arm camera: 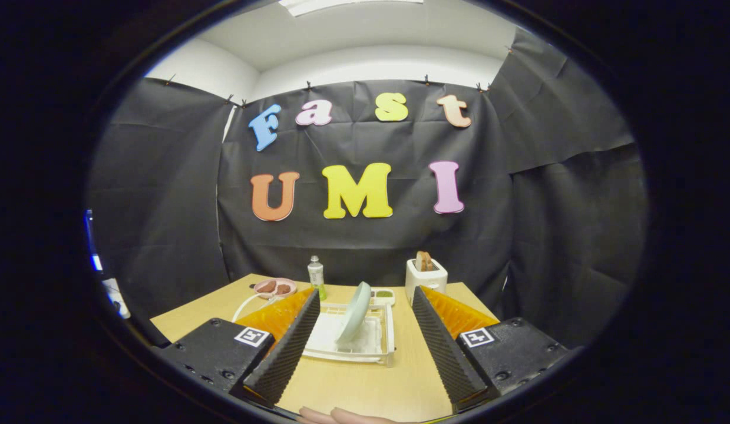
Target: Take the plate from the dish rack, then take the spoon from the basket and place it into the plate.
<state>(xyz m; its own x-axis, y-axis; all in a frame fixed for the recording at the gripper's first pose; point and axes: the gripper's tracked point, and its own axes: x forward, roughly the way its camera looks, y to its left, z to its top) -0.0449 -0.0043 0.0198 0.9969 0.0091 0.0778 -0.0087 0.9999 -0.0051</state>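
Lining up on the dish rack [381,344], the gripper [360,341] hangs wide open and empty, the plate [354,312] standing on edge in that rack just ahead between its fingers, so step one looks barely begun: ease forward and pinch the rim.

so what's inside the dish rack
One pale green plate stands on edge, tilted, in the clear dish rack, ahead of the open gripper. The rack's left part is covered by a finger.
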